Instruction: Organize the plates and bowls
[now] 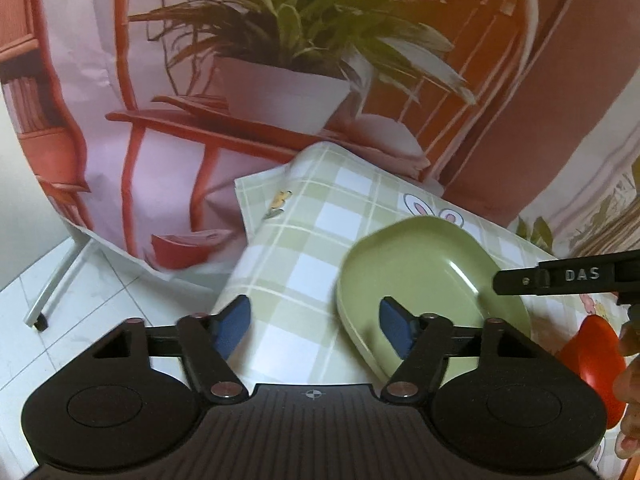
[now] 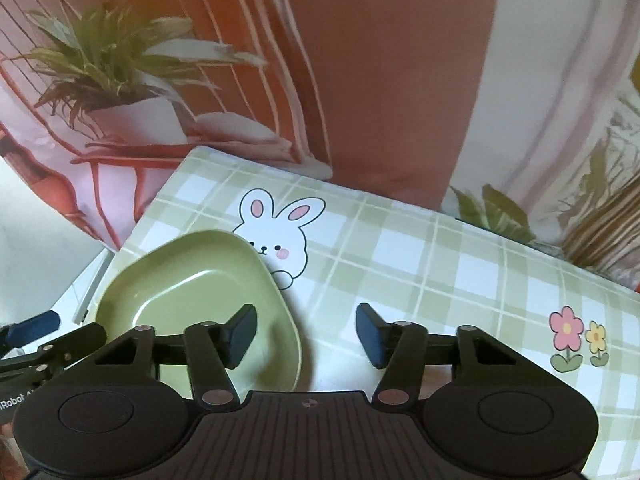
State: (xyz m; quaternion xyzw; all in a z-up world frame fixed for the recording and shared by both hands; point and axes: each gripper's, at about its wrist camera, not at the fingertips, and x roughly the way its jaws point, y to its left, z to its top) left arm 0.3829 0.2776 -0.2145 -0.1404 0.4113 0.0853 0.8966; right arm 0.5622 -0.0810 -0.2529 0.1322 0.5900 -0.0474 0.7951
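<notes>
A checked green tablecloth covers our table, a printed plant backdrop behind. The green plate sits at ten o'clock from our right gripper, whose jaws gape with nothing between them. Our left gripper is open too, gripping nothing, one pad over the rim. A red dish waits at three o'clock. Sorting looks barely begun.

A green plate, squarish with rounded corners and a raised rim, is lying empty and upright at lower right of the left wrist view; an orange-red dish is sitting beside it at the right edge.
</notes>
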